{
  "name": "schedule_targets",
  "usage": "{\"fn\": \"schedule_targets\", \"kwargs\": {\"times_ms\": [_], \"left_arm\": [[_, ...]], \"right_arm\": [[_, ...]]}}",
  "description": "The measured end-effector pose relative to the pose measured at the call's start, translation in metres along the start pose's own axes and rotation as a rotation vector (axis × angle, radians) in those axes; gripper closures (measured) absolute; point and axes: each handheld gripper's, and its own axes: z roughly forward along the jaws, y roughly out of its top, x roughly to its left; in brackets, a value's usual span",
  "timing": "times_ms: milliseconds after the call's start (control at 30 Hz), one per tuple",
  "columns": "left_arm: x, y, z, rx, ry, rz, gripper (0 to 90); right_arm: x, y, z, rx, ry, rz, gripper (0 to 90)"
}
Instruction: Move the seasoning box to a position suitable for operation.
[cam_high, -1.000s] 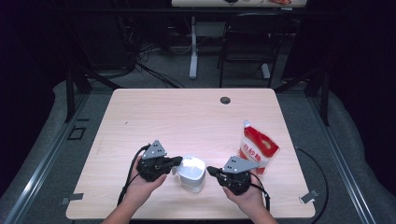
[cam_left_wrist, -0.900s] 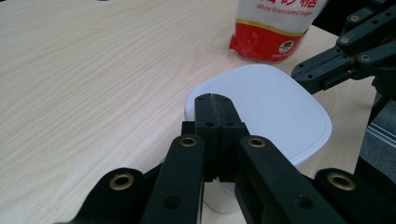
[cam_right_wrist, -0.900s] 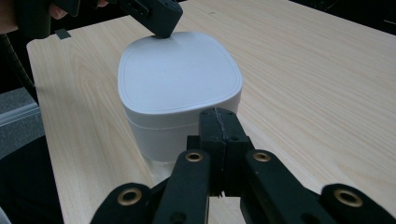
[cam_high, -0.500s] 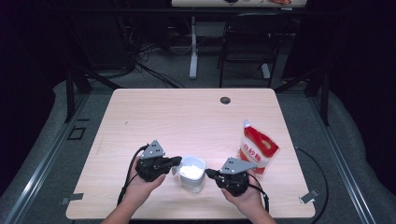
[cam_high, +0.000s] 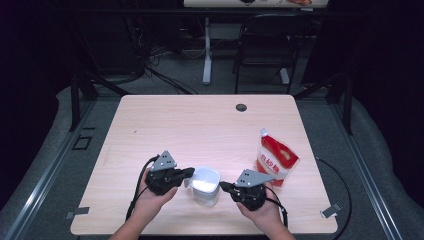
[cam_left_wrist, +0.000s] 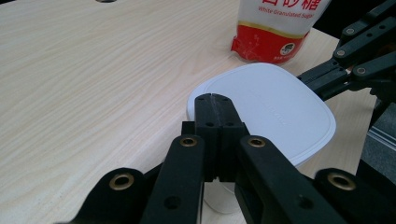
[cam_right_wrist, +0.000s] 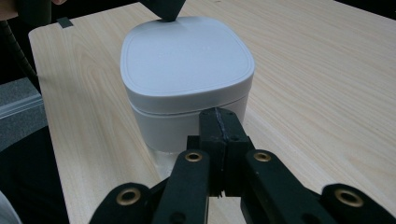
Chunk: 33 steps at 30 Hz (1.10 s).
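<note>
High view: near the front edge of the worktop (cam_high: 150, 120), a white lidded container (cam_high: 205, 186) is flanked by the left claw (cam_high: 188, 172) and right claw (cam_high: 223, 186), both clenched and empty. The lid is seen still seated; nothing appears opened. Farther right, a sugar pouch (cam_high: 276, 160) stands untouched.

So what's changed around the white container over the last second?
Hardly anything. The white lidded container sits in the same spot between the shut left gripper and the shut right gripper, and neither holds it. The sugar pouch stands where it was on the table. Both hands kept still.
</note>
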Motion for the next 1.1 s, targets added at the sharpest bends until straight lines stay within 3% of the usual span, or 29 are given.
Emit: {"fn": "schedule_targets", "kwargs": {"times_ms": [1100], "left_arm": [[0.0002, -0.0024, -0.0006, -0.013, 0.011, -0.004, 90.0]], "right_arm": [[0.0017, 0.0035, -0.0003, -0.033, 0.01, 0.018, 88.2]]}}
